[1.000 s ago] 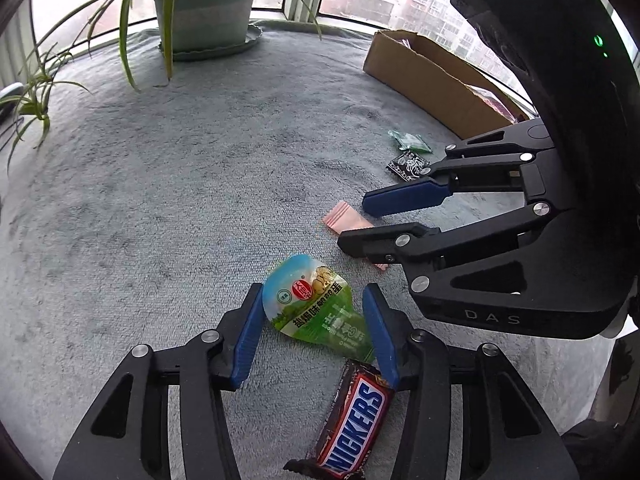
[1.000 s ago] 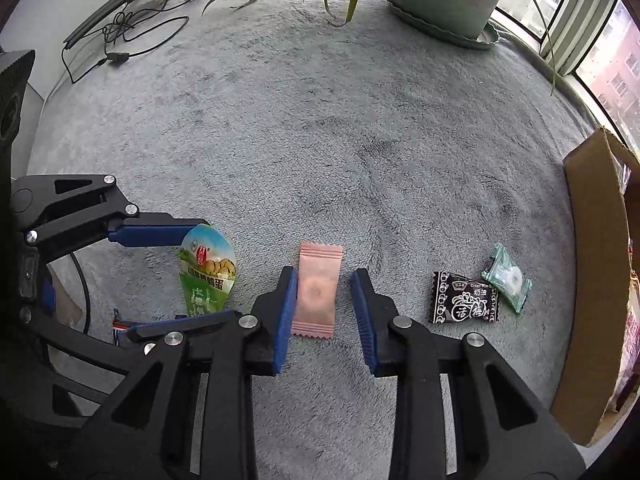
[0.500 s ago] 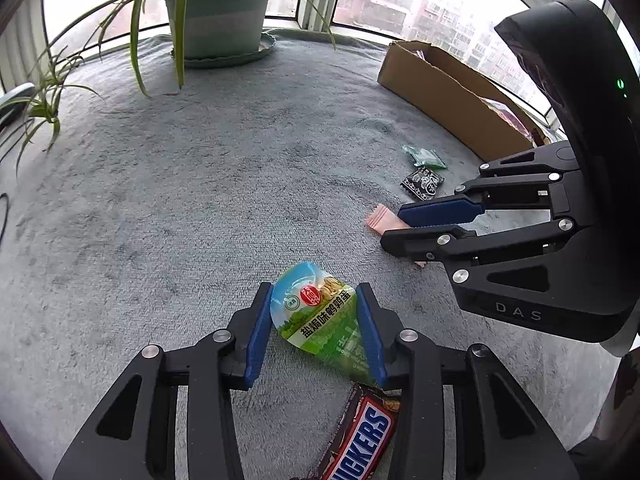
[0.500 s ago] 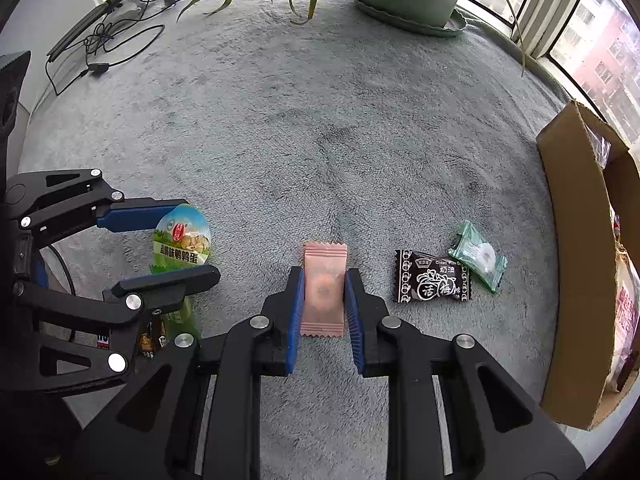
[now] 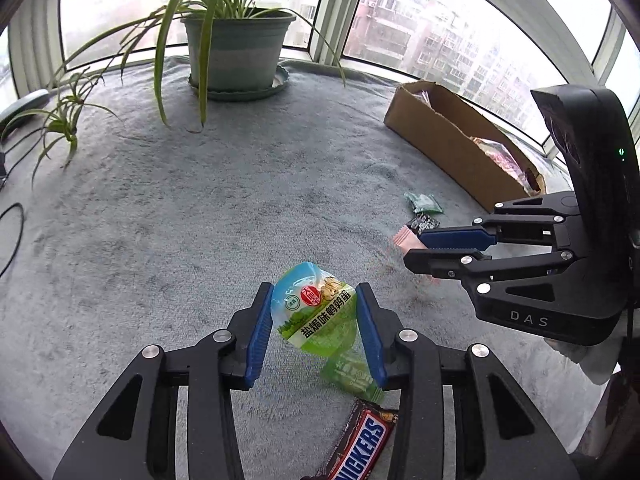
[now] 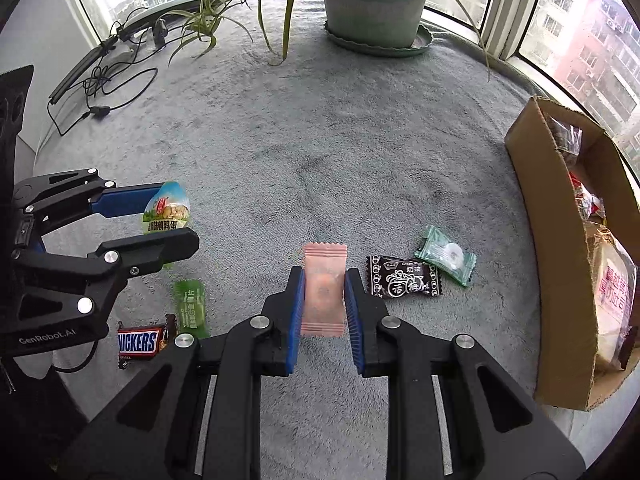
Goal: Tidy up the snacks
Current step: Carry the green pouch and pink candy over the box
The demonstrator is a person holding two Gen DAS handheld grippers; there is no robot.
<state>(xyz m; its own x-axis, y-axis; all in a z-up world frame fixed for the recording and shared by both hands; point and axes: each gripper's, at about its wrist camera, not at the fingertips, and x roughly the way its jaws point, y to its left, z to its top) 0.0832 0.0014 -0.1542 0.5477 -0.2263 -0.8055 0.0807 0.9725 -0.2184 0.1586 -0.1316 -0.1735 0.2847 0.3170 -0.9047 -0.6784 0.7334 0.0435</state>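
My left gripper is shut on a green snack packet and holds it above the grey blanket; it also shows in the right wrist view. My right gripper is shut on a pink candy packet, lifted off the blanket; its edge shows in the left wrist view. A Snickers bar lies below the left gripper. A black candy packet and a green mint packet lie to the right. A cardboard box with snacks inside stands at the far right.
A large potted plant on a saucer stands at the back, with a small plant to the left. Cables lie at the back left. Windows run behind the blanket-covered ledge.
Both grippers closed on their packets and lifted them off the blanket. The views rose and tilted up, showing more of the windows.
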